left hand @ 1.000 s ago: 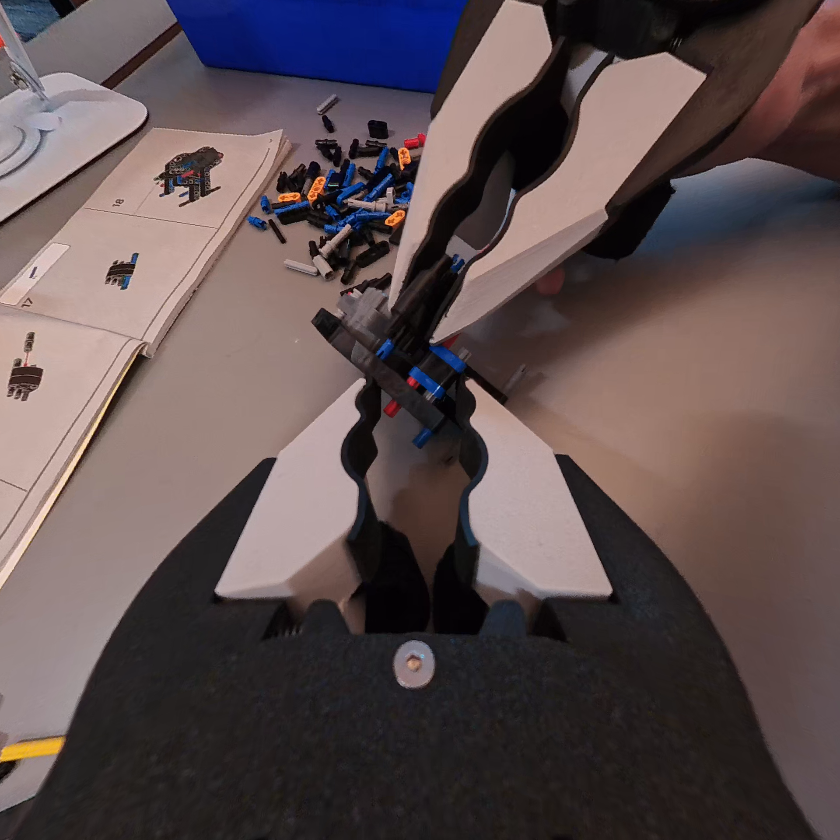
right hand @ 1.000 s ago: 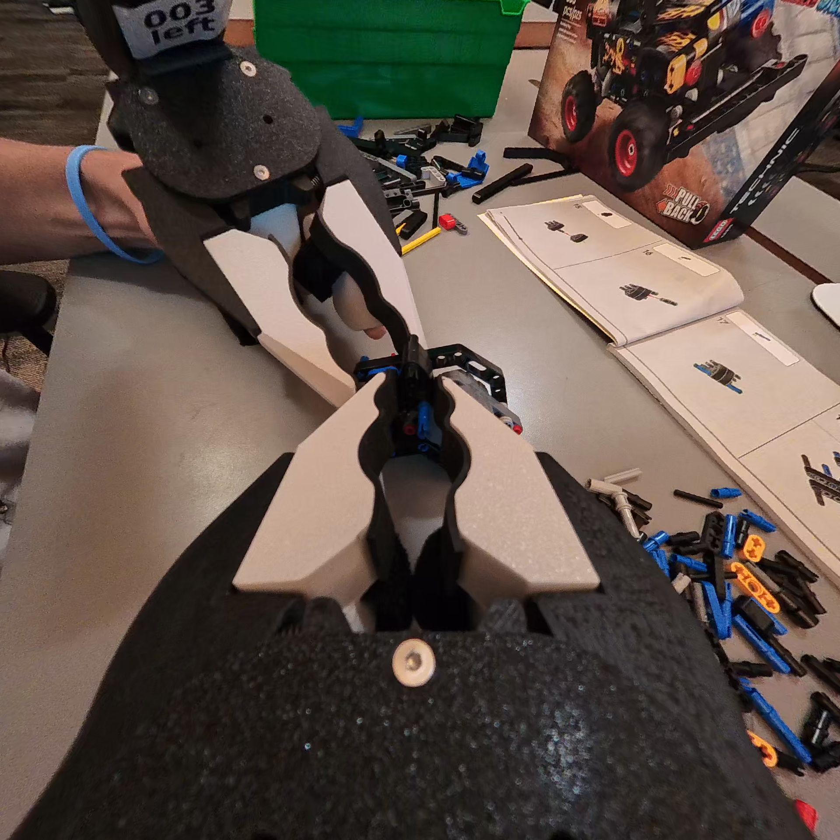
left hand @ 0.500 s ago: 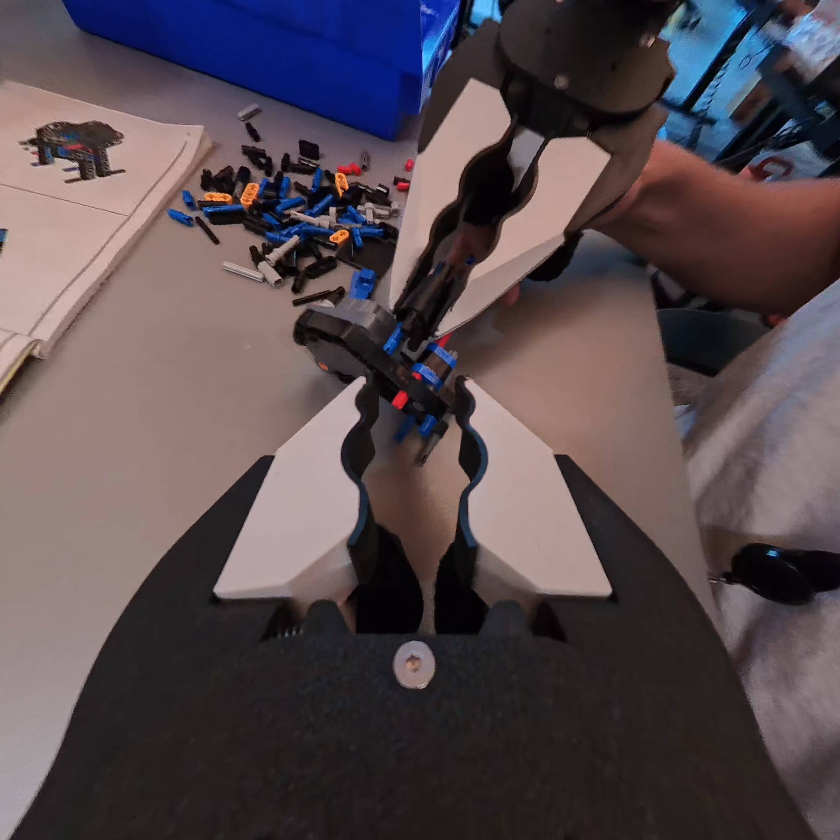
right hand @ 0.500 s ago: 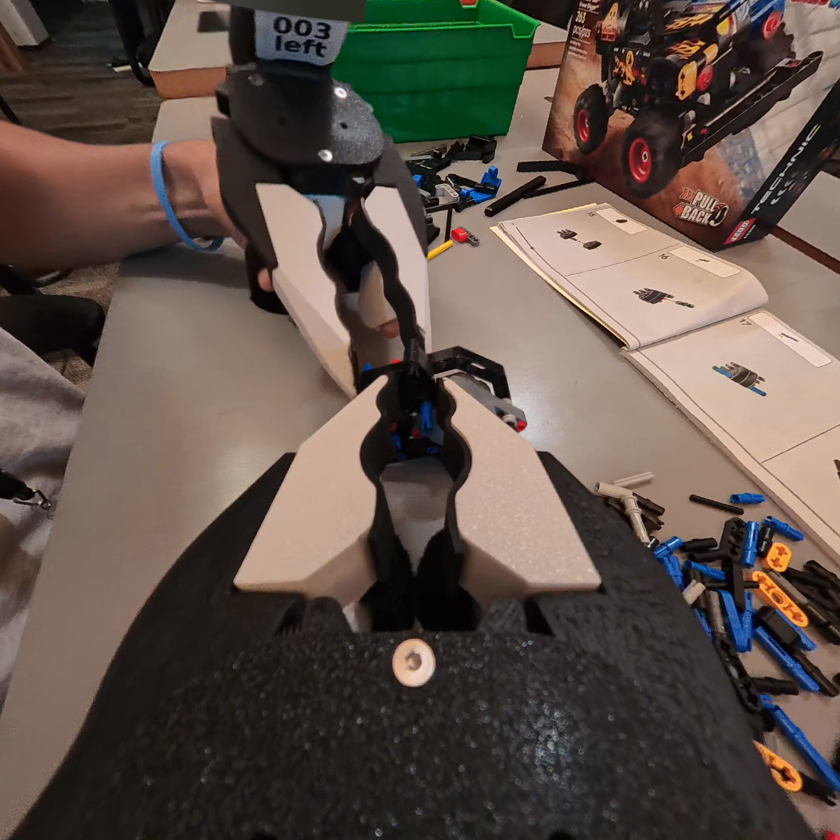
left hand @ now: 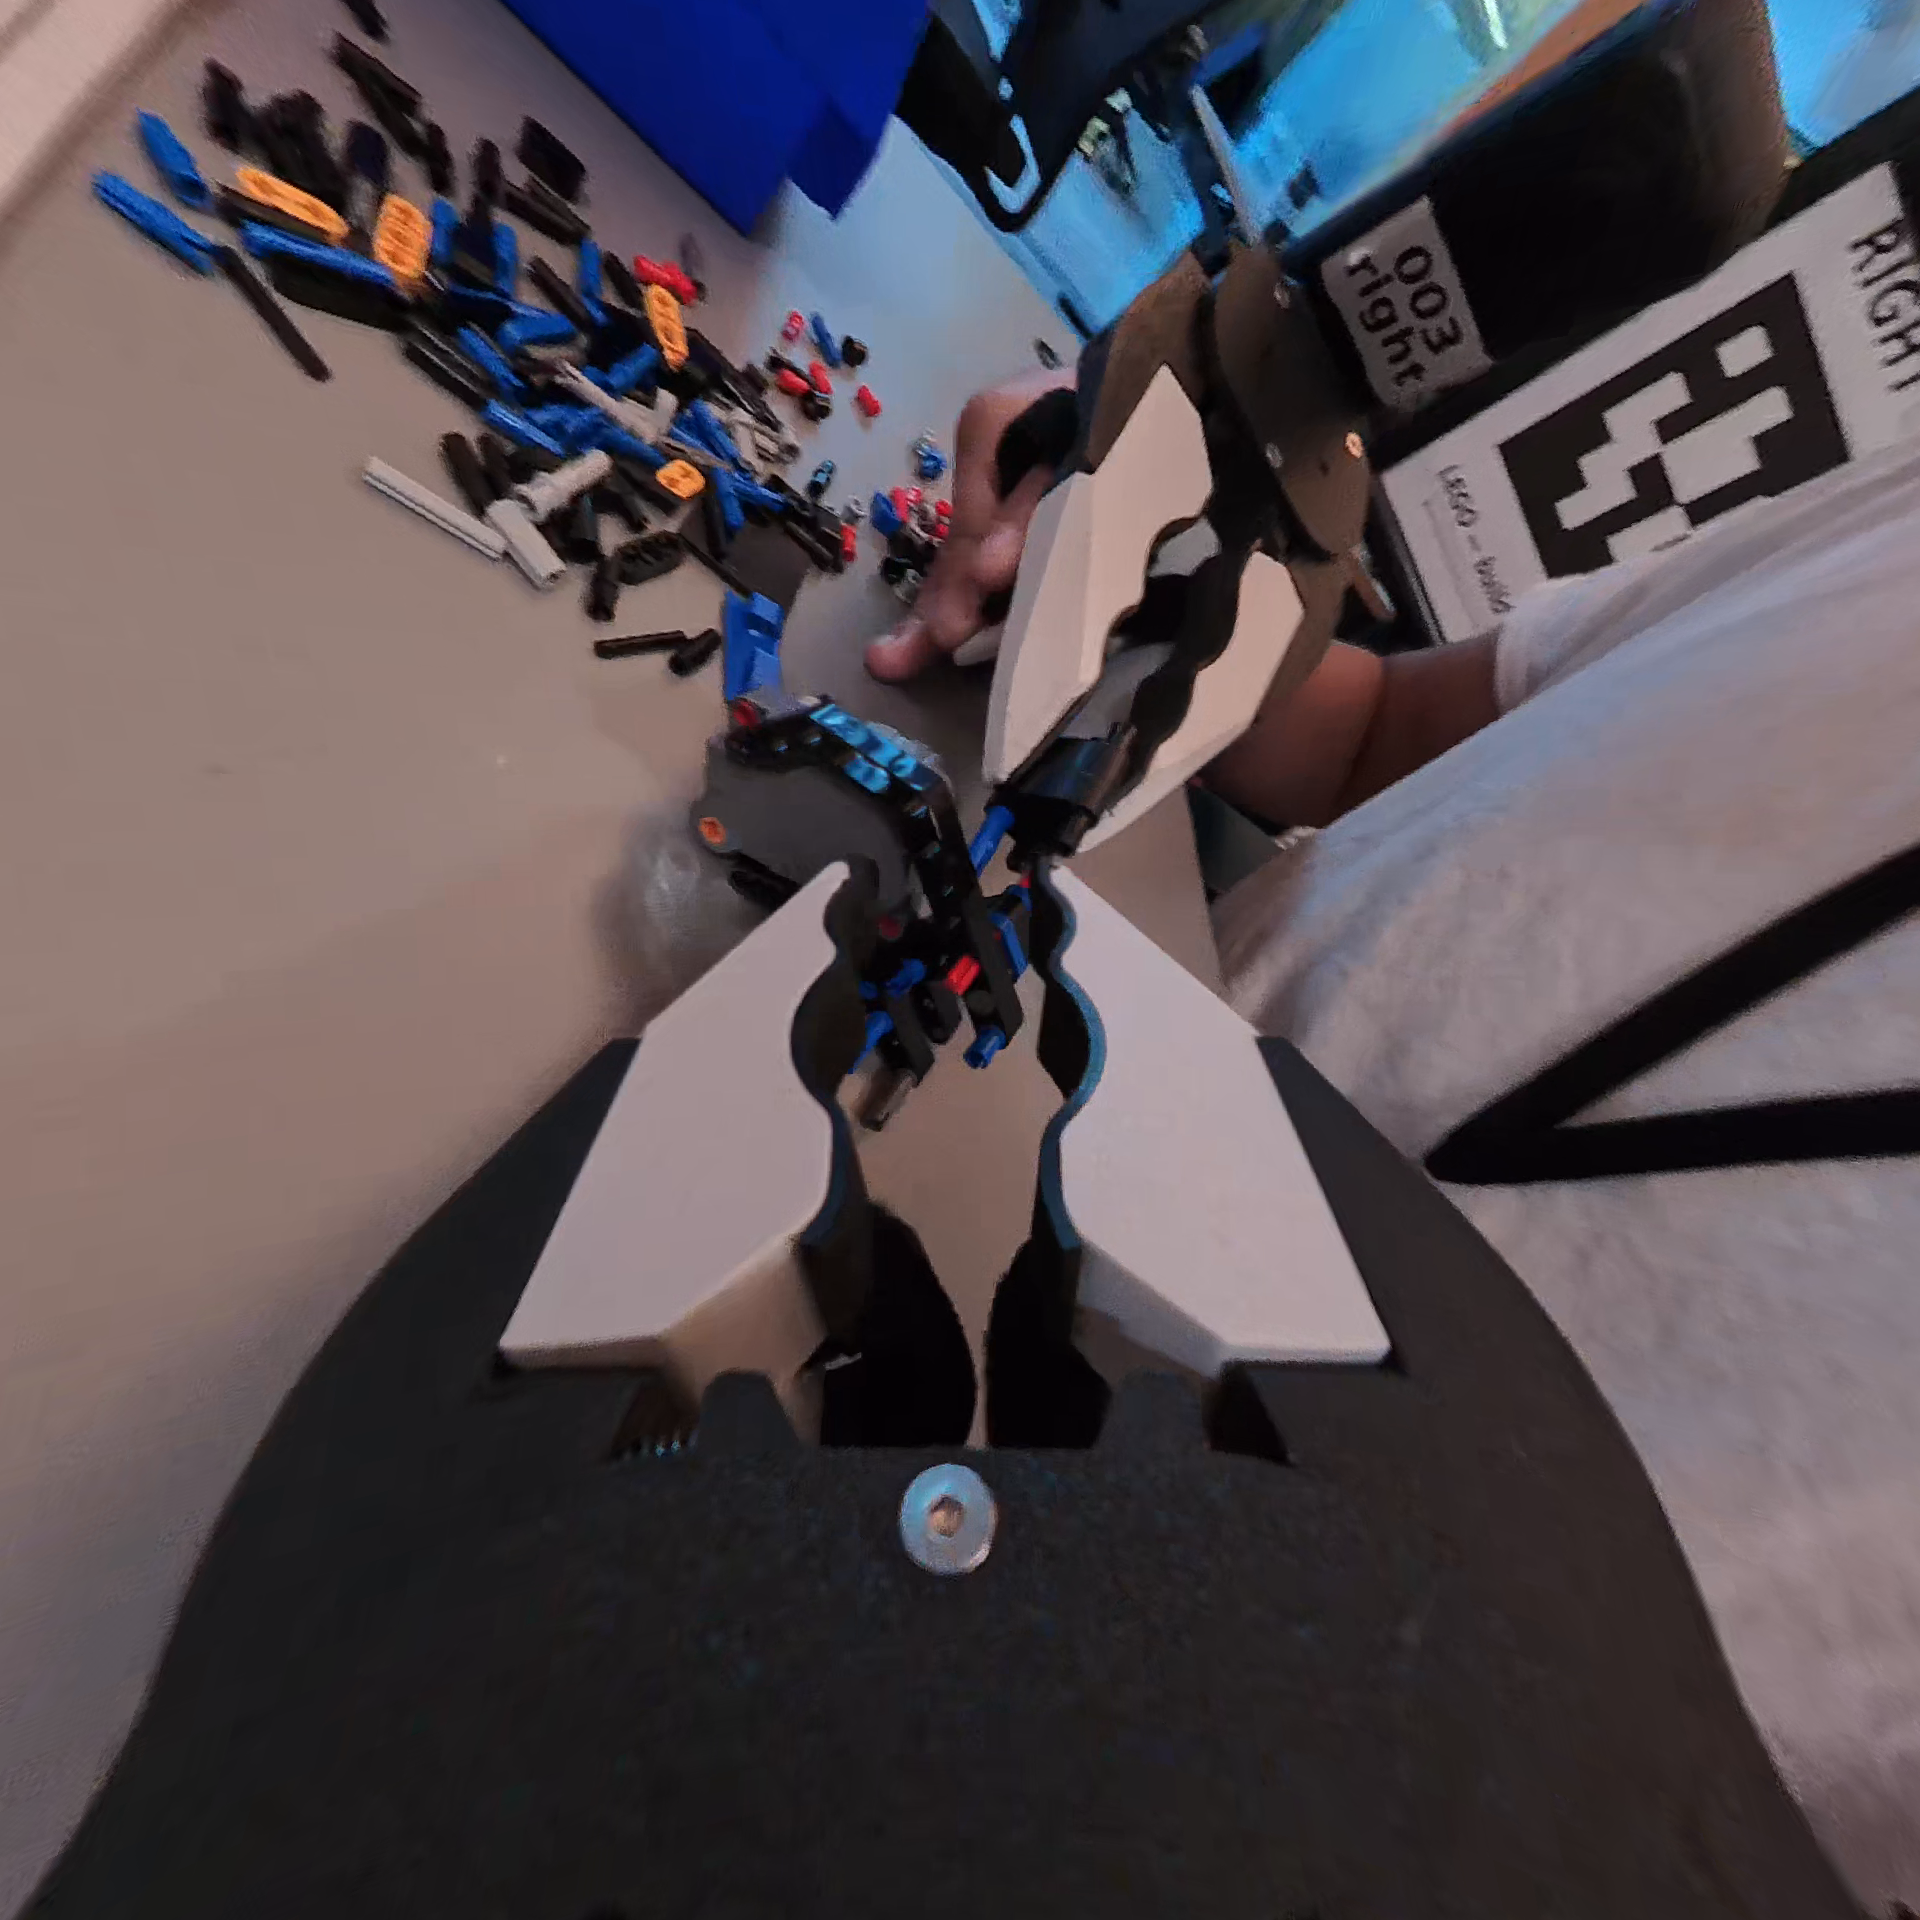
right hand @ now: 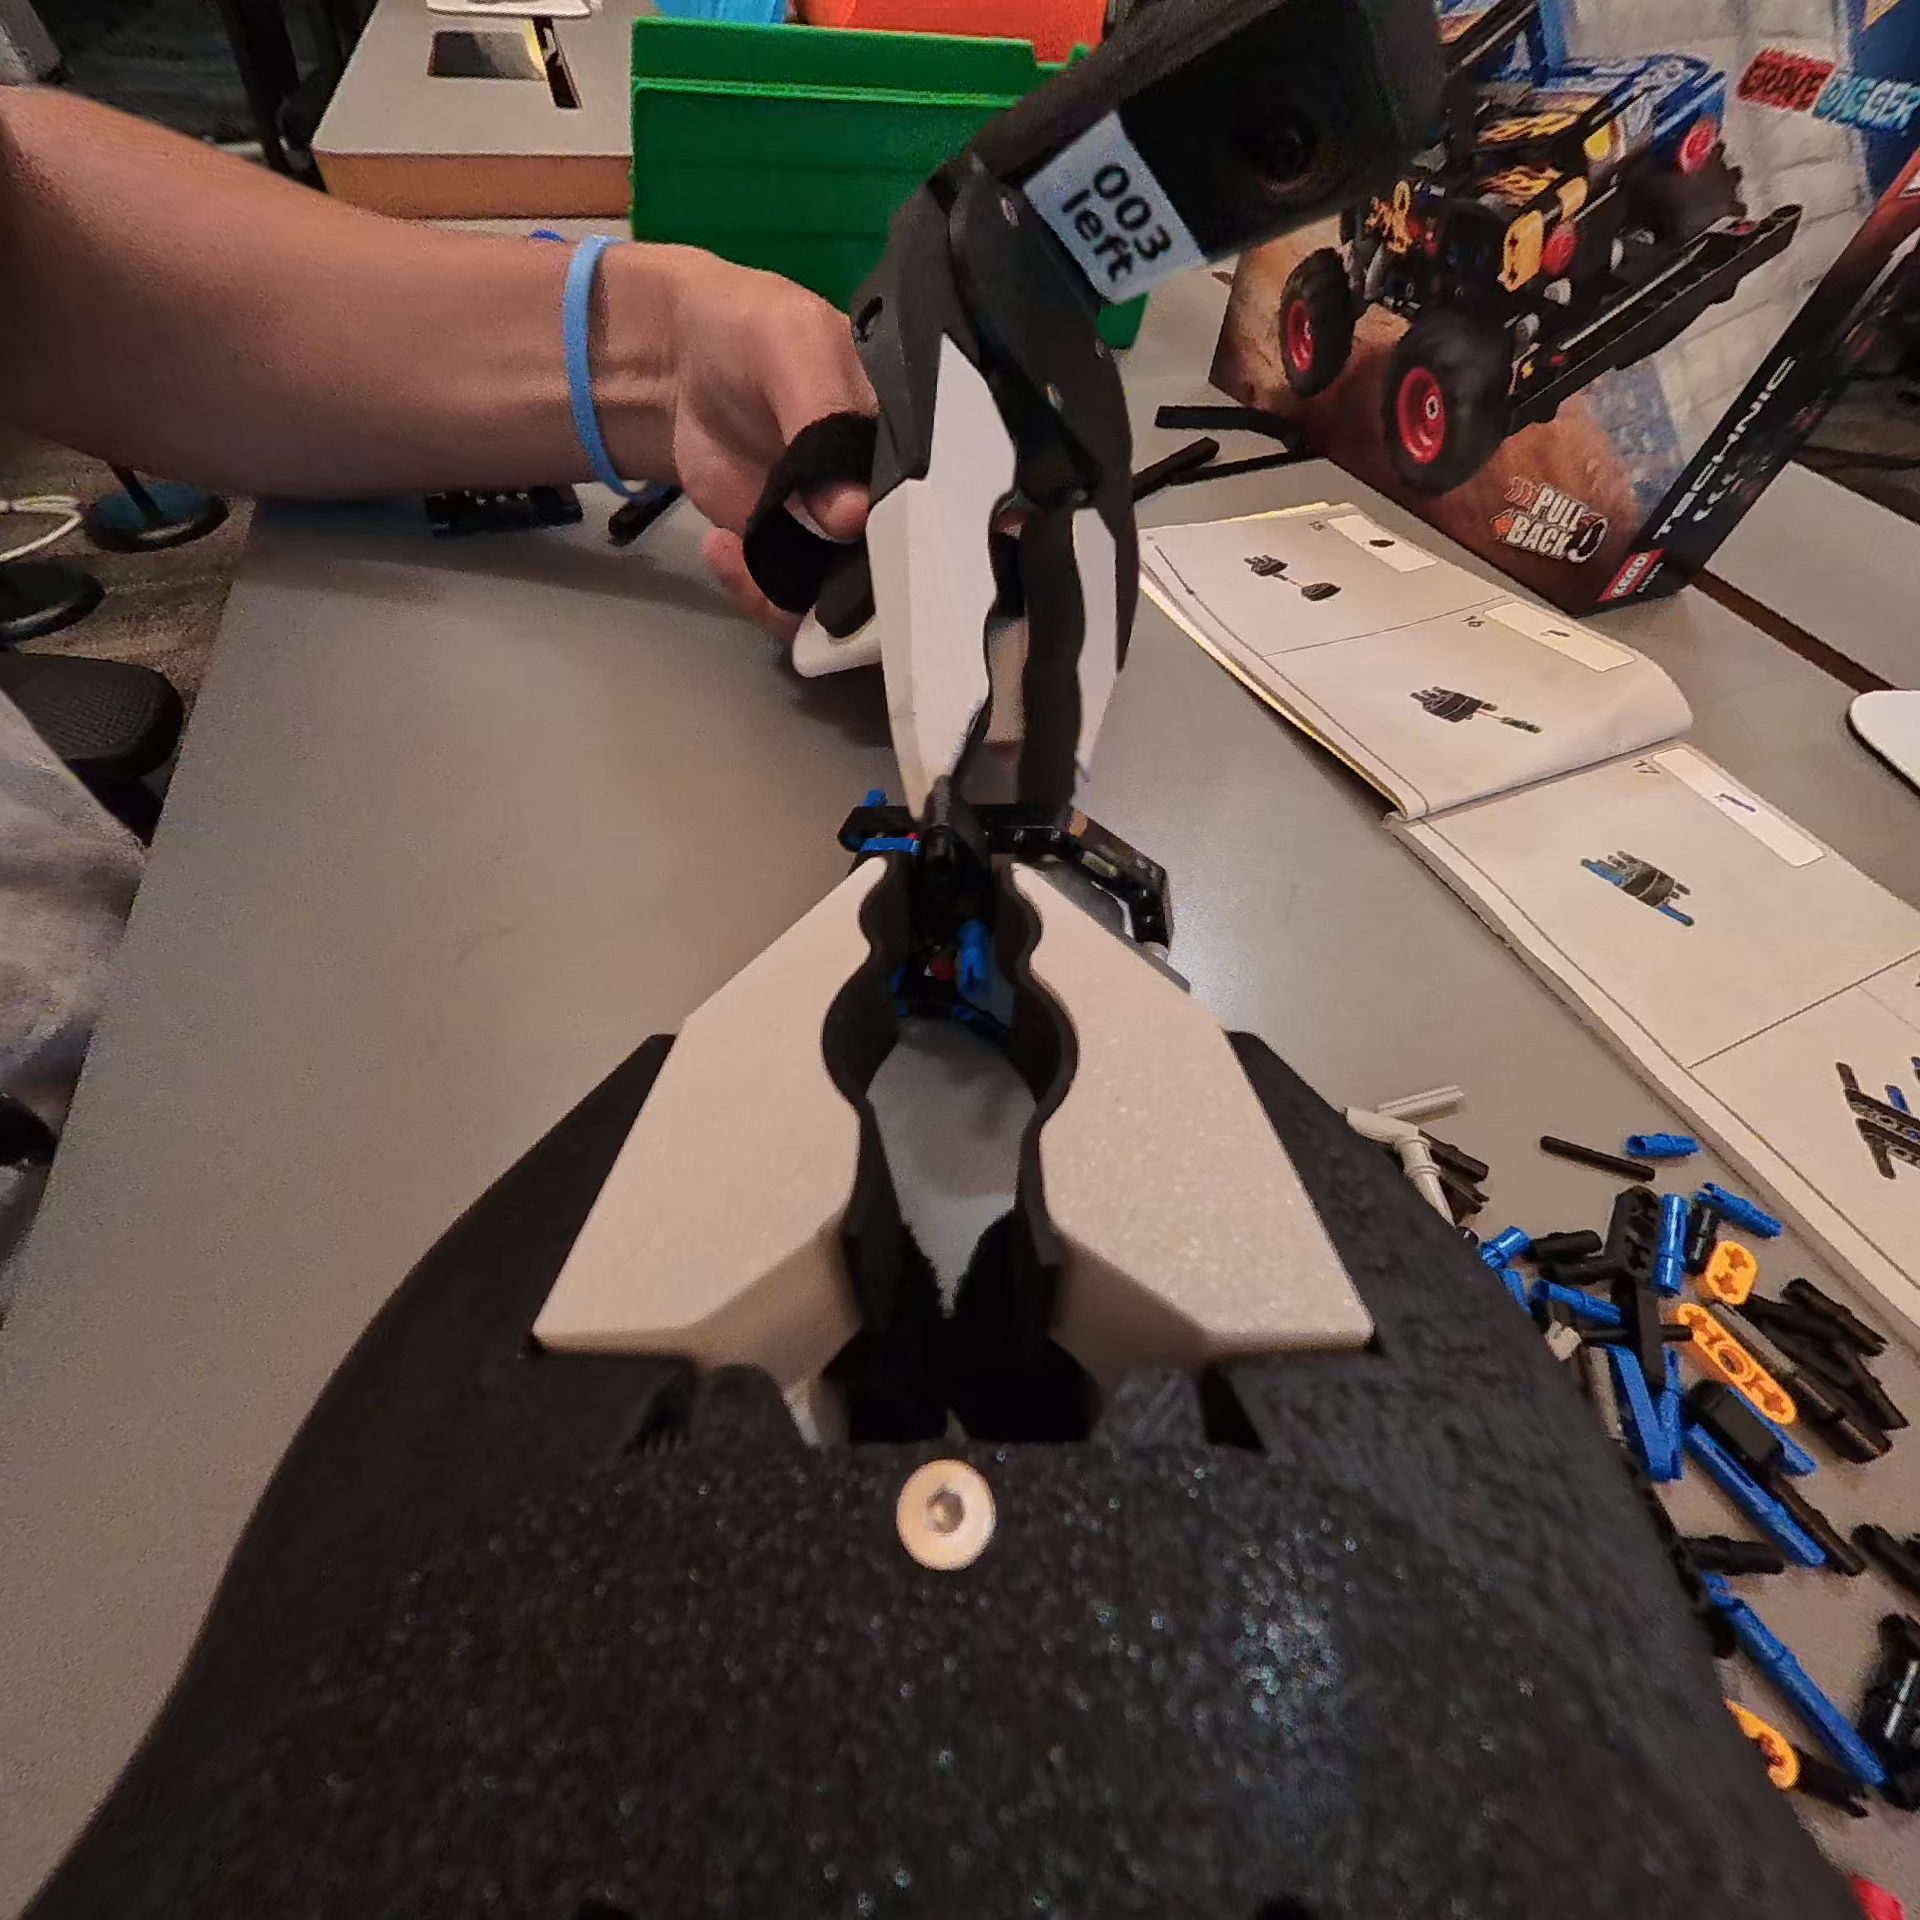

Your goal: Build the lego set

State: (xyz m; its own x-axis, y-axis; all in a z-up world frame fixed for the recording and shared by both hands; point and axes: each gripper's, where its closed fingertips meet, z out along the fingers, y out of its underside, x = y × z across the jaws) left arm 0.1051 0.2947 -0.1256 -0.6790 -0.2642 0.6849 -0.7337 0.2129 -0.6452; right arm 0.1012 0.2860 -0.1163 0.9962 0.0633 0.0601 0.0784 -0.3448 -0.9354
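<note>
Lego build (left hand: pixel 883 831), a half-done black, grey and blue frame, sits between my two grippers just over the grey table (left hand: pixel 260 831). My left gripper (left hand: pixel 940 935) has its fingers clamped on the frame's near end, I think to brace it. My right gripper (right hand: pixel 951 904) has its fingers closed tight on a black peg-like piece (left hand: pixel 1070 790) at the frame's edge; I judge I'm pushing that piece in, so the two grips oppose each other. From the right wrist view the left gripper stands steep right behind the frame and hides the joint, so I can't tell if the piece is seated. Further out: loose parts pile (right hand: pixel 1714 1351) on my right, open instruction booklet (right hand: pixel 1507 707), set box (right hand: pixel 1558 312), green bin (right hand: pixel 810 135). Blue bin (left hand: pixel 727 94) behind another parts heap (left hand: pixel 540 364). Nothing blocks the table near the frame.
</note>
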